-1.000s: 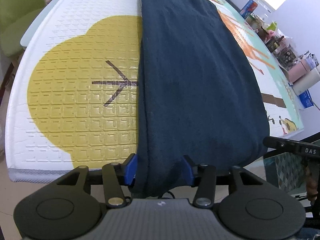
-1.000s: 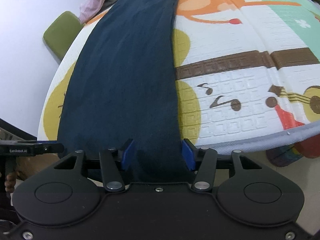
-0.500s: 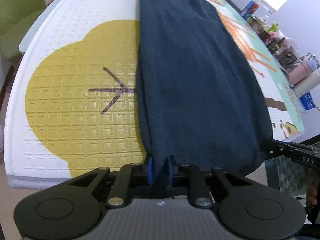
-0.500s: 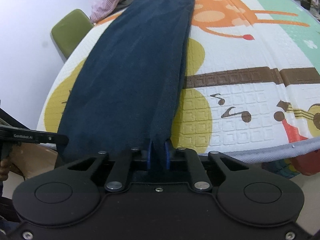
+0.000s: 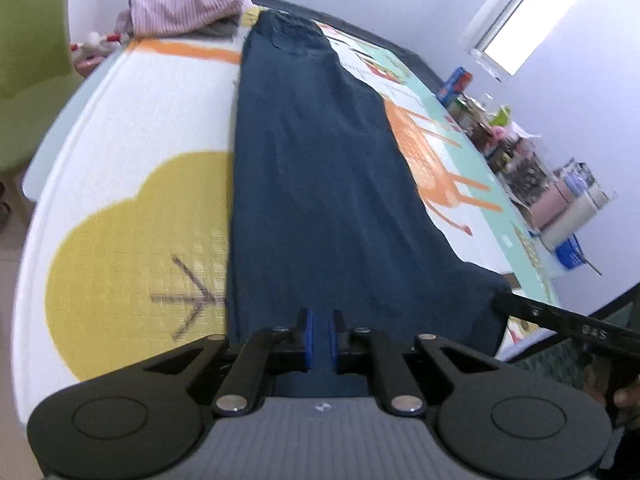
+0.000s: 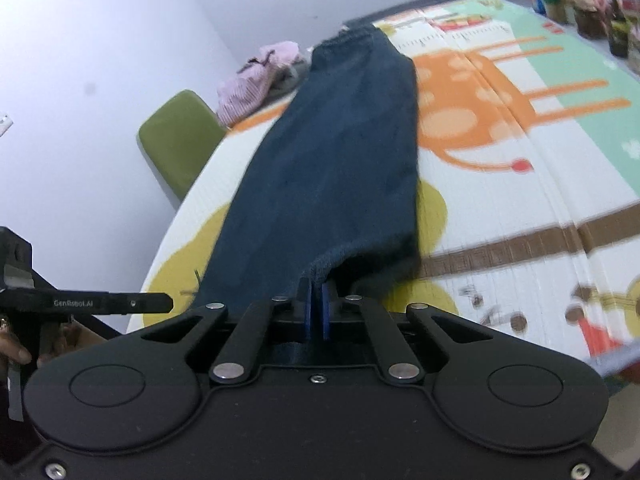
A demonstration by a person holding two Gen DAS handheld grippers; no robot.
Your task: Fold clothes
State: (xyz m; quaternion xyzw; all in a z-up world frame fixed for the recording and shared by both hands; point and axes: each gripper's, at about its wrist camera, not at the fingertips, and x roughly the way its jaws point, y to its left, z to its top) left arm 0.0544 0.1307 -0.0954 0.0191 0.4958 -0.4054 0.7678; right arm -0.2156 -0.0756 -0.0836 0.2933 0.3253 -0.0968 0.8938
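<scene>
Dark blue garment (image 5: 320,184): near hem hidden behind left gripper's (image 5: 320,338) body. Play mat (image 6: 520,216) right of the fingers motion-blurred. Jars (image 5: 516,156) far right: contents indistinguishable.

Bright daylight from the window (image 5: 516,28) (fisheye-bent edges), slight motion blur.

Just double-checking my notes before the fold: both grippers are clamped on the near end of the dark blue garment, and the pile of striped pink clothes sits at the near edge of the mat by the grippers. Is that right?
Not quite. The striped pink clothes lie at the far end of the mat, beyond the dark blue garment, as the left wrist view shows. The rest holds: the left gripper and right gripper both clamp its near end.
</scene>
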